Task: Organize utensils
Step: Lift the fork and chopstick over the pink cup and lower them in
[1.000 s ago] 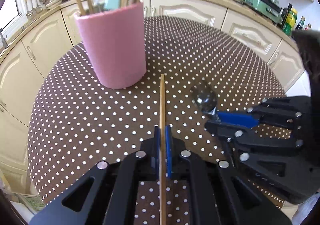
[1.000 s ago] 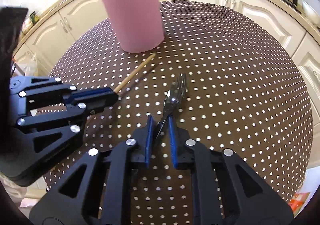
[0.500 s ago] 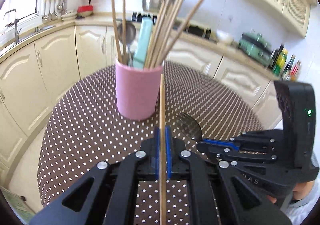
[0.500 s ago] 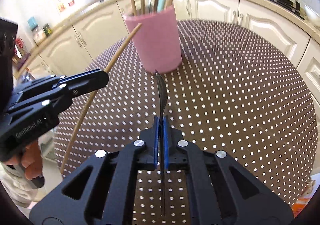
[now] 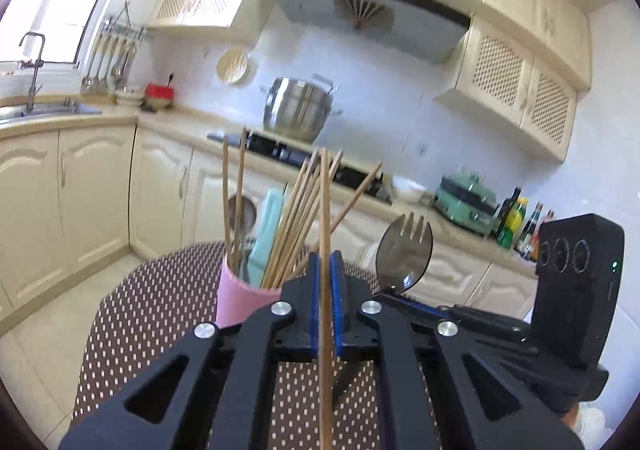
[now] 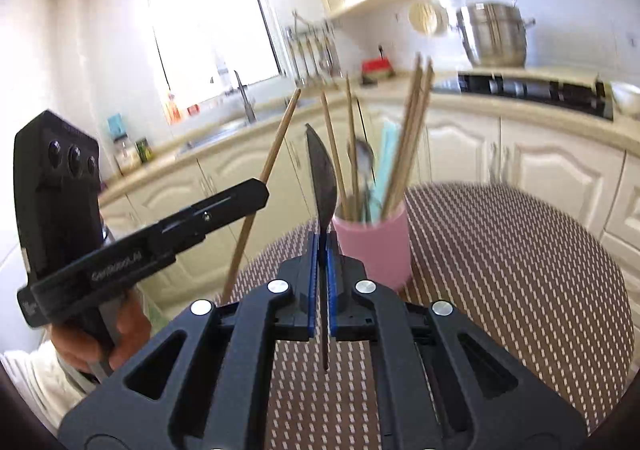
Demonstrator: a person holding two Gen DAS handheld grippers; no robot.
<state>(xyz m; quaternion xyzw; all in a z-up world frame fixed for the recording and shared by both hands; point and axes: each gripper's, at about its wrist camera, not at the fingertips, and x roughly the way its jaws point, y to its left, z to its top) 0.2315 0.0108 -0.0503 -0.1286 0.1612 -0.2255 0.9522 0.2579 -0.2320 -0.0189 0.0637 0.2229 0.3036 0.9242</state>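
Raised off the table since a second ago: left gripper (image 5: 325,282) clamped on chopstick (image 5: 325,210); right gripper (image 6: 323,250) clamped on spork (image 6: 322,178). Both upright, pink holder (image 6: 374,246) at 12 o'clock. Advice: lower each tip-first into a gap, one after the other.

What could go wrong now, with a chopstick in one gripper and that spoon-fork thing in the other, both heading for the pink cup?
The pink cup is already crowded with chopsticks, so a new piece might jam or tip it. The left gripper pinches its chopstick at one narrow spot, so it could pivot or slip. The spork in the right gripper rides close beside it; the two could knock together.
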